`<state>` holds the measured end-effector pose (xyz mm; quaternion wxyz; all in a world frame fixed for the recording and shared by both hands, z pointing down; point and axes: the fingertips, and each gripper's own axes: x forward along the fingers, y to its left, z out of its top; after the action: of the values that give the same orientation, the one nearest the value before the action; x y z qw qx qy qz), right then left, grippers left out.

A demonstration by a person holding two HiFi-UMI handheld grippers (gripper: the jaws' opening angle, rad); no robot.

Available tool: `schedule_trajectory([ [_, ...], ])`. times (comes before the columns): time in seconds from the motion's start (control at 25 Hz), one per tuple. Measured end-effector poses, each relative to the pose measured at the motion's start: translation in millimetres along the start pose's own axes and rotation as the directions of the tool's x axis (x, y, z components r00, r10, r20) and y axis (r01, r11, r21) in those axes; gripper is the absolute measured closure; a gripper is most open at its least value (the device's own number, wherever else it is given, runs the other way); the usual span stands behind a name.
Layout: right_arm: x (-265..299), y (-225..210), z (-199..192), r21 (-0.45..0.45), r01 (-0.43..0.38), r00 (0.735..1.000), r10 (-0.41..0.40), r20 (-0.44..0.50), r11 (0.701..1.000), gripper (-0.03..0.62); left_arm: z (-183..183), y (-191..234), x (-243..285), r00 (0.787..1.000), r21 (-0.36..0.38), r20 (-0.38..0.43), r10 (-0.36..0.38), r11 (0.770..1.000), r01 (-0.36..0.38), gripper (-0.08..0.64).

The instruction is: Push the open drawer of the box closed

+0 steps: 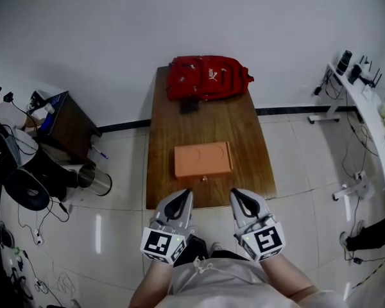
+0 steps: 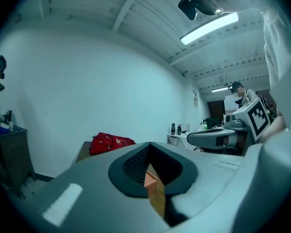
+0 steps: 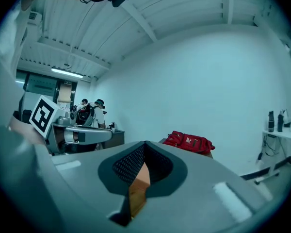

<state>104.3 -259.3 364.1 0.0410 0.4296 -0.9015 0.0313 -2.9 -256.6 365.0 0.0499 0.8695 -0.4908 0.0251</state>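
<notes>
At the table (image 1: 244,127) near edge, left gripper (image 1: 183,194) and right gripper (image 1: 237,194) are hovering clenched, empty, apart from box (image 1: 202,158); drawer (image 1: 203,174) is awaiting its push, whole task seemingly remaining.

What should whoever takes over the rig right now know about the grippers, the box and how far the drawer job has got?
Left gripper: jaws together, empty, held at the near edge of the wooden table.
Right gripper: the same, beside it.
Orange box: lies flat on the table just ahead of both grippers, with its small knob on the side facing the person. A red backpack sits at the far end.
Done: nothing visible; neither gripper touches the box.
Left: bring a gripper to the knob side and push the drawer in. How far it sticks out cannot be told from here.
</notes>
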Motion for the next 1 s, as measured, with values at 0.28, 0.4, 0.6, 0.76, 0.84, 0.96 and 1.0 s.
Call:
schedule_trajectory([
  [0.28, -37.5, 23.1, -17.5, 0.049, -0.014, 0.999, 0.016, -0.035, 0.999, 0.588, -11.4, -28.9, -46.5, 1.000, -0.074, 0.002, 0.021, 0.997, -0.021, 0.554],
  [0.4, -52.3, 36.7, -17.6, 0.044, -0.013, 0.999, 0.014, -0.035, 0.999, 0.588, -12.5, -36.2, -65.7, 1.000, -0.073, 0.006, 0.026, 0.997, -0.025, 0.554],
  [0.6, -88.5, 68.5, -29.0, 0.021, 0.004, 1.000, -0.004, -0.021, 1.000, 0.588, -26.5, -56.0, -117.5, 1.000, -0.076, 0.007, 0.027, 0.997, -0.027, 0.554],
  [0.76, -126.0, 115.0, -46.0, 0.047, 0.008, 1.000, -0.007, -0.029, 0.999, 0.588, -39.3, -75.6, -177.8, 0.999, -0.148, 0.021, 0.025, 0.989, -0.022, 0.554],
  [0.84, -148.8, 141.5, -52.9, 0.058, 0.011, 0.999, -0.008, -0.054, 0.998, 0.588, -41.9, -86.7, -206.5, 0.999, -0.151, 0.029, 0.023, 0.988, -0.018, 0.554],
  [0.96, -187.2, 187.8, -63.6, 0.069, 0.027, 0.995, -0.020, -0.098, 0.997, 0.588, -49.5, -105.8, -256.7, 1.000, -0.115, 0.015, 0.006, 0.993, -0.004, 0.554],
  [1.0, -197.8, 203.0, -63.1, 0.056, 0.025, 0.995, -0.019, -0.094, 0.998, 0.588, -51.7, -112.1, -273.6, 1.000, -0.105, 0.010, 0.000, 0.994, 0.001, 0.554],
])
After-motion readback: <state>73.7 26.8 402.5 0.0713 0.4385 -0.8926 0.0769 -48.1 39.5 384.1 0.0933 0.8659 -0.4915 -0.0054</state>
